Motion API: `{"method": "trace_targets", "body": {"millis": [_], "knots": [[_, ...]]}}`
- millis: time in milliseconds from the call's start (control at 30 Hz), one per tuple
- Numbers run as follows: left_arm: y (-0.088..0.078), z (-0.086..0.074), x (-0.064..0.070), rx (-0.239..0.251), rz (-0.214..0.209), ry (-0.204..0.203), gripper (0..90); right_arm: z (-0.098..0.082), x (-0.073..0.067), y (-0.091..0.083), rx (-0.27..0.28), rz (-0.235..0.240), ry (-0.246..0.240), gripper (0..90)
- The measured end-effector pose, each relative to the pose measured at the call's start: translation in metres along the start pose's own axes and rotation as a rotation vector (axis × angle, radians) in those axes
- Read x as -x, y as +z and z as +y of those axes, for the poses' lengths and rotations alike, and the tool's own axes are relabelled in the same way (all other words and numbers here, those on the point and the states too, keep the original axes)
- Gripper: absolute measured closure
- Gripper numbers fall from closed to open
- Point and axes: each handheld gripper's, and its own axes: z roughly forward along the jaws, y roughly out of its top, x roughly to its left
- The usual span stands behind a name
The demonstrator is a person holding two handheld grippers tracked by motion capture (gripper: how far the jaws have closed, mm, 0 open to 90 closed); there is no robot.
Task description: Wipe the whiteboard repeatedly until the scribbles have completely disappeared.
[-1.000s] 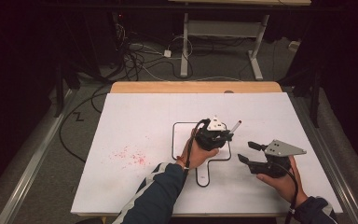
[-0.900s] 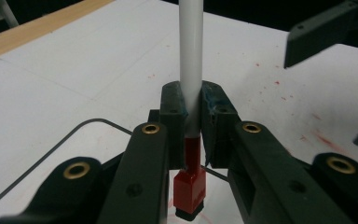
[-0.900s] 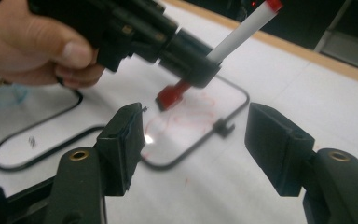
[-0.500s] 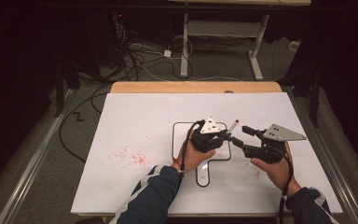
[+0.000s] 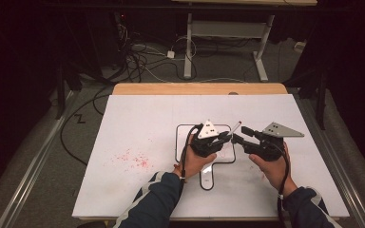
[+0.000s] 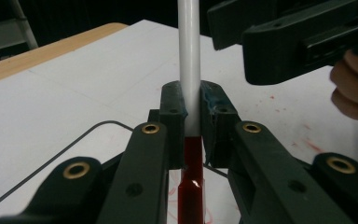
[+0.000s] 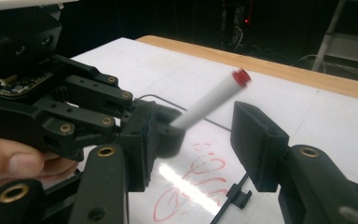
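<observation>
You are risking a knock — if your right gripper (image 5: 237, 138) is closing off-line, it could lever the white marker with the red end plug (image 7: 213, 99) out of the left gripper (image 6: 192, 123), which is pinching its barrel over the white board's (image 5: 142, 123) middle. The right jaws have just been closing, half-spread around the marker's free end — not yet touching.

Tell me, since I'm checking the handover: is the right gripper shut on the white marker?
No, open: the right gripper pads stand apart from the white red-ended marker, jaws just closing.
</observation>
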Motion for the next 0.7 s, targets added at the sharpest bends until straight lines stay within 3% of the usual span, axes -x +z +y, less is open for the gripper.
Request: {"method": "trace_targets", "body": {"millis": [167, 367, 600, 700], "knots": [[0.003, -0.003, 0.003, -0.020, -0.015, 0.014, 78.7, 0.001, 0.003, 0.008, 0.003, 0.019, 0.036, 51.4], [0.004, -0.006, 0.003, -0.039, -0.019, 0.022, 78.8, 0.002, 0.005, 0.020, 0.020, 0.071, 0.076, 61.2], [0.003, -0.008, 0.003, -0.049, 0.002, 0.034, 78.8, 0.002, 0.003, 0.029, 0.008, 0.079, 0.080, 77.0], [0.006, -0.008, 0.004, -0.064, 0.025, 0.052, 78.4, 0.003, 0.000, 0.030, -0.007, 0.099, 0.048, 80.9]]}}
